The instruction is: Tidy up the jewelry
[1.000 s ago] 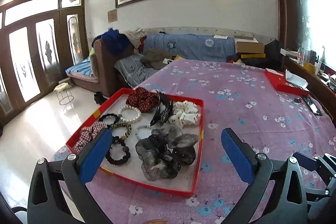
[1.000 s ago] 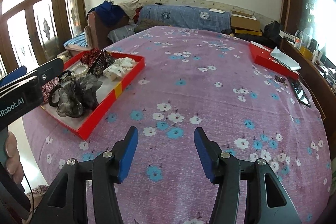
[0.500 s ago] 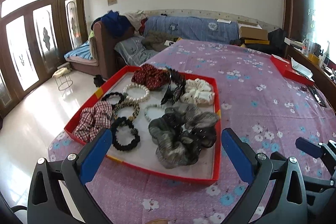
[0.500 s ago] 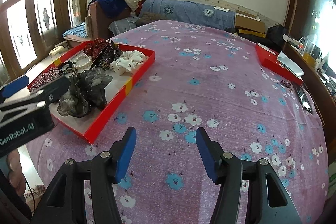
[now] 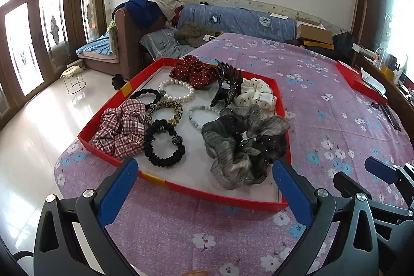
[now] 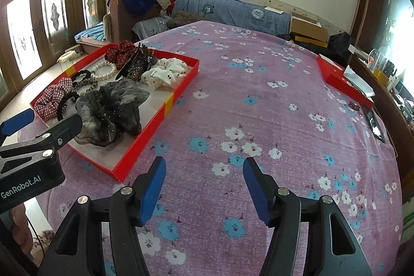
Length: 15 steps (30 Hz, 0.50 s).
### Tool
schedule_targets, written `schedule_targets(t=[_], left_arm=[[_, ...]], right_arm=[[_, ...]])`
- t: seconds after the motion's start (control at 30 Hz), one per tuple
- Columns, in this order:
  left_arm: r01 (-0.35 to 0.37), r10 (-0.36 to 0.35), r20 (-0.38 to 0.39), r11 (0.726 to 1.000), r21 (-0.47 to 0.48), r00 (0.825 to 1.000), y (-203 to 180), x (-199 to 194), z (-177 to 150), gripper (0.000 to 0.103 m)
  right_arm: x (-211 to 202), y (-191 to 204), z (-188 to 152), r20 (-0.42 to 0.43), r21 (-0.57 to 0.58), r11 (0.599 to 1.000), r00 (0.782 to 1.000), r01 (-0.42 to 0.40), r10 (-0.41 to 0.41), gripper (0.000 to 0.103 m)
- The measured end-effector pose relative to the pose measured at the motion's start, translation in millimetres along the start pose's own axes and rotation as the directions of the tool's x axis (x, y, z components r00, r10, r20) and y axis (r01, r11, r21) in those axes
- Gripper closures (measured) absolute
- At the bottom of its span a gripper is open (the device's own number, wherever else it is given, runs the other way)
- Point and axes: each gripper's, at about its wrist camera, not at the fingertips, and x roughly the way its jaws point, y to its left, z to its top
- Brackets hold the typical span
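A red tray (image 5: 207, 194) (image 6: 145, 146) lies on the purple flowered tablecloth. It holds a grey gauze scrunchie (image 5: 240, 144) (image 6: 111, 107), a plaid scrunchie (image 5: 121, 126), a black scrunchie (image 5: 163, 144), a pearl bracelet (image 5: 177, 92), a red dotted scrunchie (image 5: 194, 71), a black claw clip (image 5: 227, 84) and a white scrunchie (image 5: 256, 95) (image 6: 165, 71). My left gripper (image 5: 204, 188) is open and empty, just before the tray's near edge. My right gripper (image 6: 204, 185) is open and empty over bare cloth, right of the tray.
A second red tray (image 6: 344, 84) with white paper lies at the table's far right edge, a dark flat object (image 6: 374, 120) near it. A sofa piled with clothes (image 5: 160, 25) stands behind the table. The table's left edge drops to a tiled floor (image 5: 33, 126).
Both grippers have moved closer to the tray and lower; the tray now fills more of the left wrist view. Both stay open and empty.
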Motion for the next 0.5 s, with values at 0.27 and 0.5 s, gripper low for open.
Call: schedule_targets(t=[0.27,0.5], left_arm=[[-0.004,0.003,-0.023,1.0,-0.007,1.0,2.3,5.7,-2.3,0.0],[-0.007,0.008,-0.041,1.0,0.025,0.999,-5.8,8.5,-5.1,0.0]], right_arm=[[2.8,4.9,2.3,-0.002,-0.015,1.0,1.0,0.009,-0.009,0.036],[6.8,-2.6,-0.6,-0.017,0.013,1.0,1.0,0.014,-0.014,0.035]])
